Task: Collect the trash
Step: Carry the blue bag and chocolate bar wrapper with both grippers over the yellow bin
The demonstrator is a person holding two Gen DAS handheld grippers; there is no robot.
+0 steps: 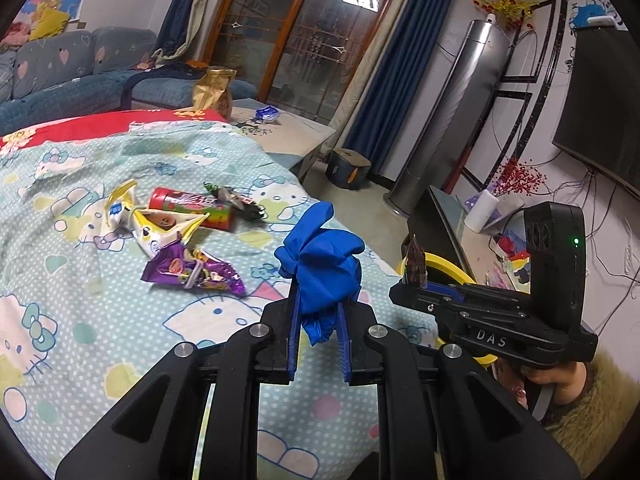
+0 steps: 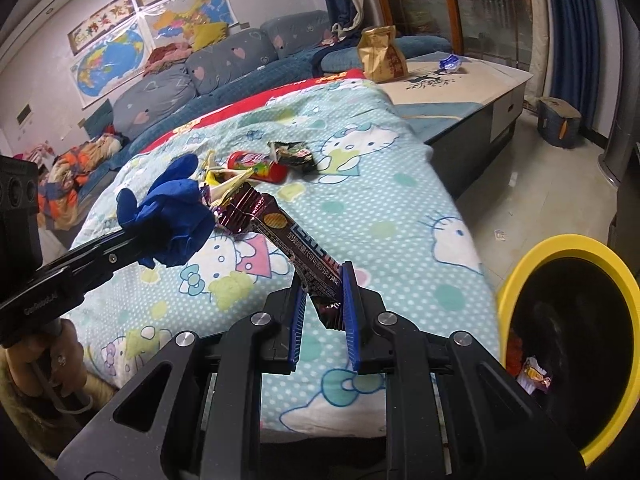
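Observation:
My left gripper point(image 1: 321, 304) is shut on a crumpled blue glove point(image 1: 324, 264), held above the Hello Kitty bedspread point(image 1: 80, 320). My right gripper point(image 2: 324, 280) is shut on a long dark brown snack wrapper point(image 2: 296, 240). In the right wrist view the blue glove point(image 2: 172, 216) hangs to its left. A yellow-rimmed bin point(image 2: 516, 280) with some wrappers inside stands by the bed's edge, to the right of the right gripper. On the bedspread lie a red can point(image 1: 188, 208), a yellow-white wrapper point(image 1: 152, 228), a purple wrapper point(image 1: 192, 272) and a dark green wrapper point(image 1: 236, 200).
A brown paper bag point(image 1: 212, 92) and a blue wrapper point(image 1: 267, 113) sit on the low table point(image 1: 288, 132) beyond the bed. A sofa point(image 2: 180, 84) runs along the far wall. A stool point(image 1: 348, 168) and bare floor point(image 2: 540, 184) lie to the right.

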